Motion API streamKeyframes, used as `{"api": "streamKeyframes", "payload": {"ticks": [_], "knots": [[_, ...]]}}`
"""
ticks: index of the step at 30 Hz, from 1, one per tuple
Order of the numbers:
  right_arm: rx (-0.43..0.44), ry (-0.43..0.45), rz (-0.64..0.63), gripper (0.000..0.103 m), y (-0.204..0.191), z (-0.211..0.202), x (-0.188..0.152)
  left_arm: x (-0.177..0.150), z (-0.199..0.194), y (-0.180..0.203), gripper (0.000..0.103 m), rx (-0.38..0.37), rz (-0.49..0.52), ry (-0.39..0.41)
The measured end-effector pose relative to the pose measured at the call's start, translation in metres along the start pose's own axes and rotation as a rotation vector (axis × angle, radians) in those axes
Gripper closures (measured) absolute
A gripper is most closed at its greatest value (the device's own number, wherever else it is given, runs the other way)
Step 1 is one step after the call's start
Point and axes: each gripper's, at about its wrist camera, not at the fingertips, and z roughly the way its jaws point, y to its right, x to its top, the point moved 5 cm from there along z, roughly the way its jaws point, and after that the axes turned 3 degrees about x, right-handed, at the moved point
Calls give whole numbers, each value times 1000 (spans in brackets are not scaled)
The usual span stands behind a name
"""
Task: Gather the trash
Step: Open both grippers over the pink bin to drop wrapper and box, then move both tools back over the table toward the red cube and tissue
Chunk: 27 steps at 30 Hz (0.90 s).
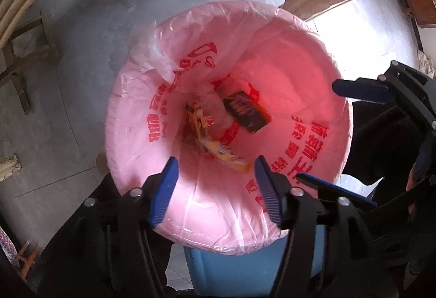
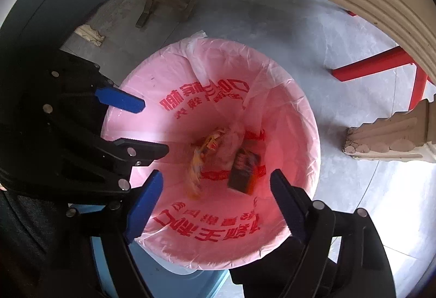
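Your left gripper point(image 1: 215, 169) and right gripper point(image 2: 216, 183) hover spread wide, empty, above the pink-lined bin point(image 1: 136, 161); yellow wrapper point(image 1: 209, 140) and dark packet point(image 1: 245, 110) lie at its bottom.

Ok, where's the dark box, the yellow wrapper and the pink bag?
dark box point(image 1: 246, 114), left wrist view, its top face.
yellow wrapper point(image 2: 200, 159), right wrist view, its crumpled middle.
pink bag point(image 1: 130, 140), left wrist view, its left wall.

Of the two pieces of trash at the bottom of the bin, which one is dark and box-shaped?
The dark flat packet lying against the pink liner; the yellow crumpled wrapper beside it is bright, shapeless and twisted.
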Motion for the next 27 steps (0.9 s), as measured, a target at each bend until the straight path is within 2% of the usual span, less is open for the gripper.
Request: {"api": "streamKeyframes", "payload": {"ticks": [12, 17, 20, 23, 25, 26, 27], "knots": [[15, 9, 31, 24, 2, -4, 0, 1, -12, -4, 35, 49, 0, 34], [30, 50, 52, 24, -3, -25, -2, -7, -32, -2, 35, 62, 1, 79], [19, 113, 36, 24, -13, -55, -1, -19, -54, -1, 34, 57, -7, 113], [44, 196, 23, 24, -25, -92, -3, -36, -98, 2, 34, 42, -8, 204], [86, 281, 31, 24, -34, -129, -4, -47, -130, 3, 34, 41, -14, 268], [103, 320, 35, 22, -37, -146, -3, -52, -151, 1, 34, 43, -28, 302], [111, 359, 38, 15, -40, -163, -2, -54, -169, 0, 34, 44, -38, 337]]}}
